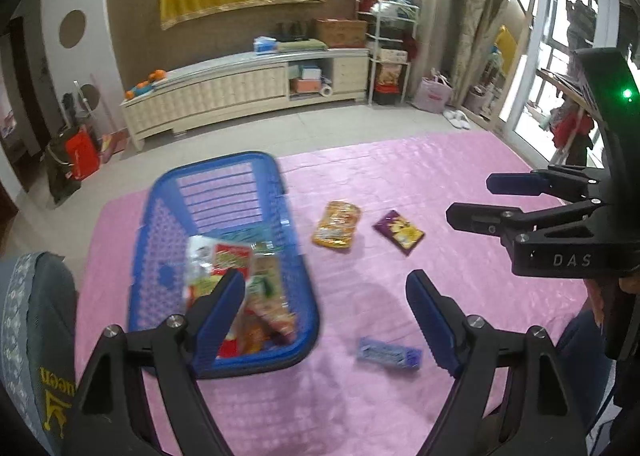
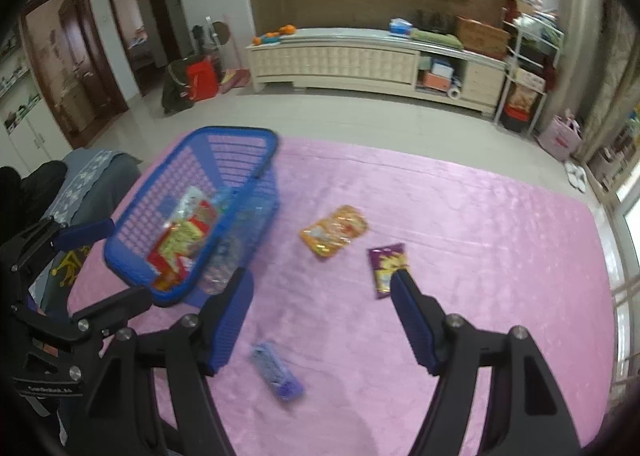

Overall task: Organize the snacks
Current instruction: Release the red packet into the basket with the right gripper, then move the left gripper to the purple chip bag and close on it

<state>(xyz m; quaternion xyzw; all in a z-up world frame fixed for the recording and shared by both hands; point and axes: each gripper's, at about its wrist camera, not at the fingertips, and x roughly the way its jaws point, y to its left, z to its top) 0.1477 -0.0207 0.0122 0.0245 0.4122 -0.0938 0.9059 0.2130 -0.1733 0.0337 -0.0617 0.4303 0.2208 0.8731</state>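
A blue plastic basket (image 1: 288, 192) (image 2: 240, 132) sits on the left of the pink cloth with several snack packets inside. An orange packet (image 1: 336, 224) (image 2: 334, 232), a purple-and-yellow packet (image 1: 400, 231) (image 2: 384, 260) and a small blue-violet packet (image 1: 390, 352) (image 2: 276, 372) lie loose on the cloth to its right. My left gripper (image 1: 324, 288) hovers open and empty at the basket's near right corner. My right gripper (image 2: 320, 280) hangs open and empty above the cloth, its right fingertip over the purple packet. Each gripper shows in the other's view: right gripper (image 1: 476, 200), left gripper (image 2: 128, 260).
The pink cloth (image 1: 460, 160) (image 2: 480, 208) covers the whole work surface. A grey patterned chair back (image 1: 28, 320) (image 2: 92, 176) stands at its left edge. Beyond the far edge is tiled floor, then a long cream cabinet (image 1: 224, 92) (image 2: 340, 56) against the wall.
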